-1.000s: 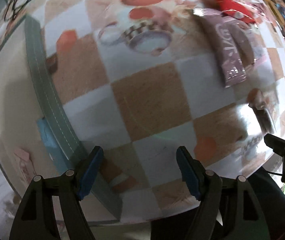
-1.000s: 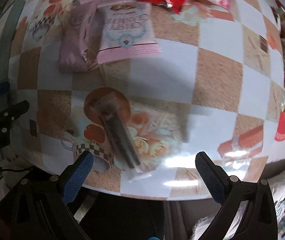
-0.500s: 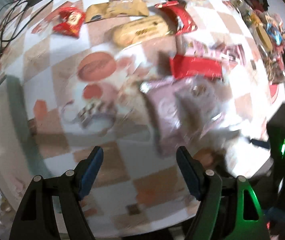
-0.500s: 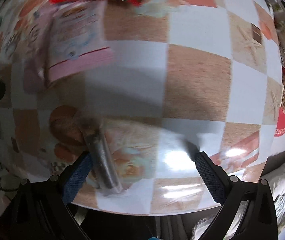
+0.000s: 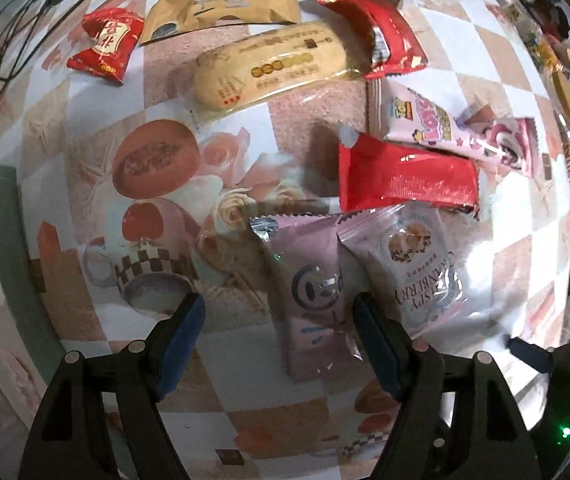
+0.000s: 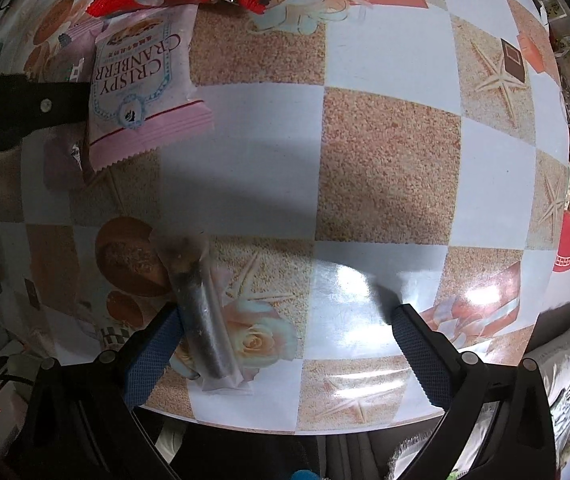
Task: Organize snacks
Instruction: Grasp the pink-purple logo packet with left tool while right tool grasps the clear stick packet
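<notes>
Sorting looks barely begun: packets lie loose and overlapping across the worktop [image 5: 309,120], with a heap of further snacks at its far edge, and neither gripper holds anything. The left gripper [image 5: 279,322] hangs, jaws apart, over a mauve packet [image 5: 313,296] tucked under a cranberry pack [image 5: 413,268]. The right gripper [image 6: 285,332], jaws wide apart, straddles a dark stick in a clear wrapper [image 6: 201,320] near the worktop's front edge, lying against the left pad.
</notes>
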A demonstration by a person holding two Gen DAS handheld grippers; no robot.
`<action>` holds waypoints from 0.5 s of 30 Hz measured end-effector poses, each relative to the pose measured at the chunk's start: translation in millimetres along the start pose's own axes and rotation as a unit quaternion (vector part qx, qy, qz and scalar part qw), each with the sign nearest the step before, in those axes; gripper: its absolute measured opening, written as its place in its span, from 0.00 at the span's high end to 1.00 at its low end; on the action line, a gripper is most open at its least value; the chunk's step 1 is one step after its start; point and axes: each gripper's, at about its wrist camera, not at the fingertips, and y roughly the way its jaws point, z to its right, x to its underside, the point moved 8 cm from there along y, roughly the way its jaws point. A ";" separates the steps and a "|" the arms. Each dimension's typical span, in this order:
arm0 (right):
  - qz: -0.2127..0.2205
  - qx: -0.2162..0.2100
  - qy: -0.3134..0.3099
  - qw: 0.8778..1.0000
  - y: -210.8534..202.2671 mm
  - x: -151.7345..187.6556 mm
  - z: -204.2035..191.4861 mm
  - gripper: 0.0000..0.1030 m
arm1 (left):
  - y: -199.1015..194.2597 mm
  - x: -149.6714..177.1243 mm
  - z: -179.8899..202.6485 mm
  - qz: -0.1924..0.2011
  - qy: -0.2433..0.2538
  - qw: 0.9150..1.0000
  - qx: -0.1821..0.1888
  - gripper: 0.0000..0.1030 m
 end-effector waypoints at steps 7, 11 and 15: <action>0.001 -0.001 0.003 1.000 7.2 5.7 -4.4 0.00 | 2.0 17.5 30.6 0.001 0.007 1.000 -0.004 0.23; -0.008 0.001 0.004 1.000 5.9 3.9 -5.6 0.00 | 4.9 21.1 41.0 -0.001 0.011 1.000 -0.007 0.29; 0.006 0.002 -0.002 1.000 0.2 5.5 -12.6 0.19 | -17.1 28.1 39.0 0.004 0.024 1.000 -0.006 0.62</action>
